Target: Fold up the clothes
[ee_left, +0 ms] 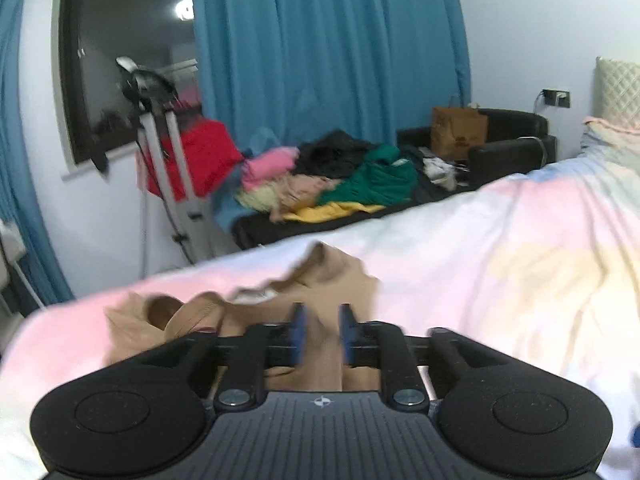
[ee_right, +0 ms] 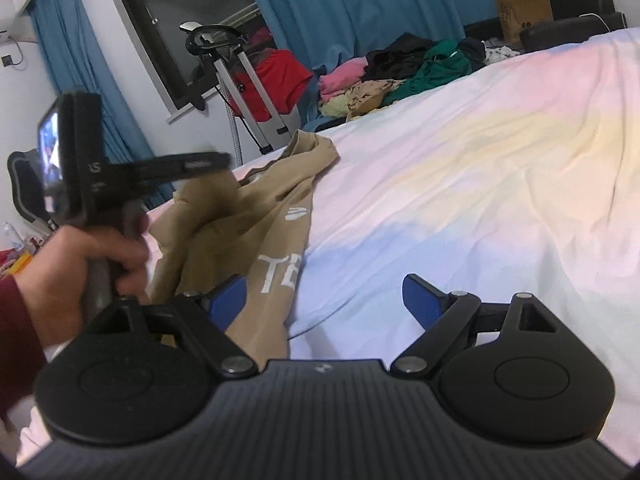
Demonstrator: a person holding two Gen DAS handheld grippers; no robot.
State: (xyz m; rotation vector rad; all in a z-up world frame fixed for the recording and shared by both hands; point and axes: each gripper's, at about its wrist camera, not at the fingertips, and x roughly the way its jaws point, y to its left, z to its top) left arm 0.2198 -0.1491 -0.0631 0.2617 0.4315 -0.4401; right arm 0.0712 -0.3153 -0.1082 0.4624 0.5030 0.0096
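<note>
A big bed (ee_right: 500,152) with a soft sheet of pink, yellow, blue and white lies under both claws. A tan shirt with white letters (ee_right: 256,232) sits bunched up on the bed, in front of the left claw (ee_left: 322,334) and to the left of the right claw (ee_right: 324,304).

Far past both claws, a heap of pink, green, black and yellow clothes (ee_left: 332,184) lies by the long blue curtain (ee_left: 328,48).

The left claw is partly spread. A fold of the tan shirt sits between its blue pads (ee_left: 298,332), but the picture is too blurry to tell if they pinch it. A hand (ee_right: 76,268) with a dark red sleeve holds this claw.

The right claw is spread wide and pinches nothing. Its left pad (ee_right: 228,300) is just over the shirt's near edge.
</note>
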